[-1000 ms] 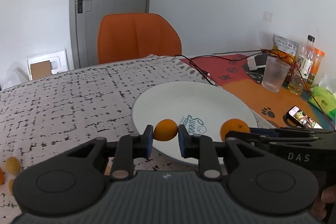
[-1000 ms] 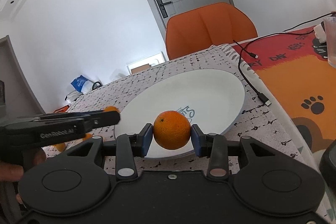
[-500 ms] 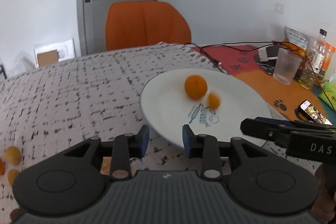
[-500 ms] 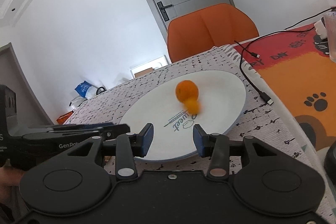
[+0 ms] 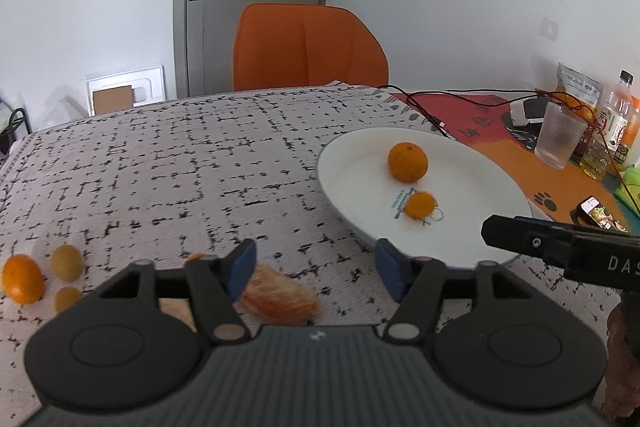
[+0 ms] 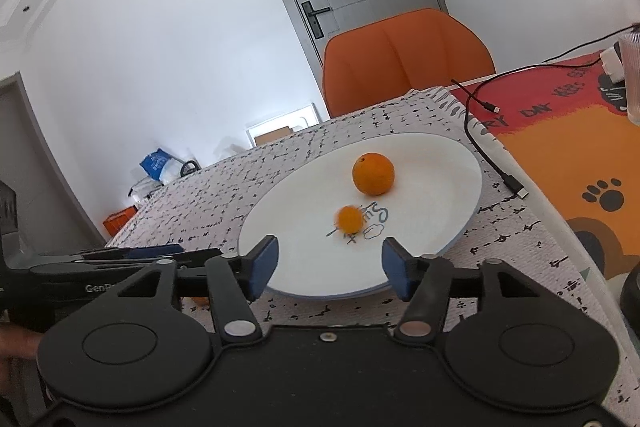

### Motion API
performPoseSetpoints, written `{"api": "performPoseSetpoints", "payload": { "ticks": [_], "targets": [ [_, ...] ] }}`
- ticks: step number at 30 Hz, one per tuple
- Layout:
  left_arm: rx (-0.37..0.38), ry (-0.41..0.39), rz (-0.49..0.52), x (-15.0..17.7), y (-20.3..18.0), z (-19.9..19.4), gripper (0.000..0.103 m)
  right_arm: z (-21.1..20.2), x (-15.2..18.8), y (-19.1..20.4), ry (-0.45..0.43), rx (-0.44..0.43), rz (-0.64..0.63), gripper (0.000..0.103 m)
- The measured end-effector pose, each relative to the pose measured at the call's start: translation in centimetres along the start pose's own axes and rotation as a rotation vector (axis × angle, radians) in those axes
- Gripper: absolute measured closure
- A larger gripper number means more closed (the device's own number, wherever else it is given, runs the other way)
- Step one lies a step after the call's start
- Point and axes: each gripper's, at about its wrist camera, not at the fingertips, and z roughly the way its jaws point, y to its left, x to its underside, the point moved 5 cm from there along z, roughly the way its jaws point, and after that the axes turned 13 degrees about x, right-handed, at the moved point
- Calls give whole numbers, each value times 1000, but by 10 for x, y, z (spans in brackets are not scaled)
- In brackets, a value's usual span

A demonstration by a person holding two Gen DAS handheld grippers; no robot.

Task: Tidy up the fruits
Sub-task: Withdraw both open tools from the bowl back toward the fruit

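A white plate (image 5: 360, 163) (image 6: 440, 163) holds a large orange (image 5: 407, 162) (image 6: 373, 173) and a small orange fruit (image 5: 420, 205) (image 6: 350, 219). My left gripper (image 5: 316, 269) is open and empty, over the cloth left of the plate, above a peeled orange piece (image 5: 280, 301). A few small fruits (image 5: 22, 278) lie at the far left. My right gripper (image 6: 328, 265) is open and empty at the plate's near rim. In the left wrist view it shows at the right (image 5: 560, 247).
An orange chair (image 5: 308, 47) stands behind the table. A black cable (image 6: 488, 155) runs beside the plate. A plastic cup (image 5: 558, 137), bottles (image 5: 616, 119) and a phone (image 5: 598, 213) sit on the orange mat at the right.
Both grippers let go of their fruits over the plate and drew back. The two fruits now lie on the plate. My left gripper has moved left and opened wider.
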Motion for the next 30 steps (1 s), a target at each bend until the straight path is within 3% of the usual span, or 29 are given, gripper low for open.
{"api": "performPoseSetpoints", "payload": {
  "ticks": [2, 4, 16, 20, 30],
  "targets": [
    [-10, -16, -2, 1, 3, -6, 21, -1, 1, 3, -5, 10, -10, 33],
    [-19, -26, -8, 3, 7, -11, 18, -3, 1, 7, -12, 29, -20, 27],
    [-57, -47, -75, 22, 30, -52, 16, -19, 3, 19, -29, 84, -28, 11],
    [-64, -59, -74, 25, 33, -66, 14, -28, 4, 22, -54, 114, -18, 0],
    [-106, -90, -74, 34, 41, -92, 8, -39, 8, 32, -78, 104, -2, 0]
  ]
}}
